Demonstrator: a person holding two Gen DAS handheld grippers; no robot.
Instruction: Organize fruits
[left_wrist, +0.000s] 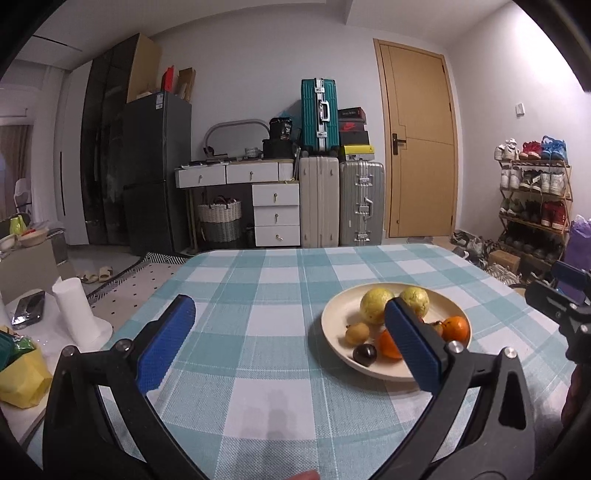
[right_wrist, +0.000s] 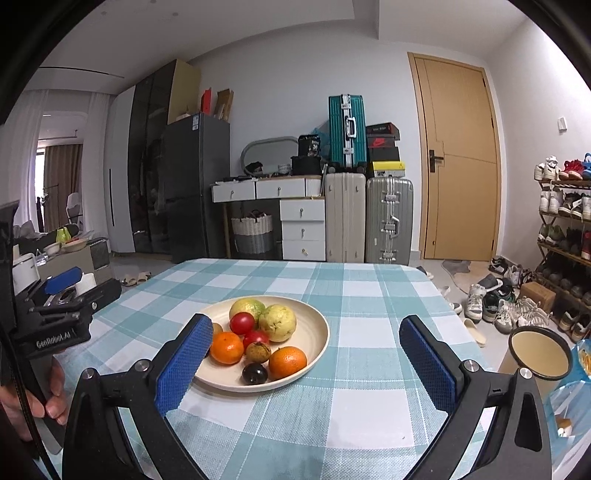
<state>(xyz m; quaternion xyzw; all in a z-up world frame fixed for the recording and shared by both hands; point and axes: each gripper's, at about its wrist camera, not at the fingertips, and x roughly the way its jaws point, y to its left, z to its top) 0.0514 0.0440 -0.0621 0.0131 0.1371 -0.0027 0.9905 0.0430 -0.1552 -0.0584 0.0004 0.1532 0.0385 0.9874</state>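
Both my tongs, left gripper (left_wrist: 288, 345) and right gripper (right_wrist: 306, 360), gape wide and empty above the tabletop (right_wrist: 369, 295). All fruit sits gathered in the cream plate (right_wrist: 314, 332) mid-table; any pinch should be gentle.

The left tool (left_wrist: 288, 325) hangs wide open, empty, over the checked counter (left_wrist: 258, 288); right of centre, a plate (left_wrist: 332, 314) holds fruit.

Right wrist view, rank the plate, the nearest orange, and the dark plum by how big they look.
1. plate
2. nearest orange
3. dark plum
All sit close together, so camera distance barely skews this.
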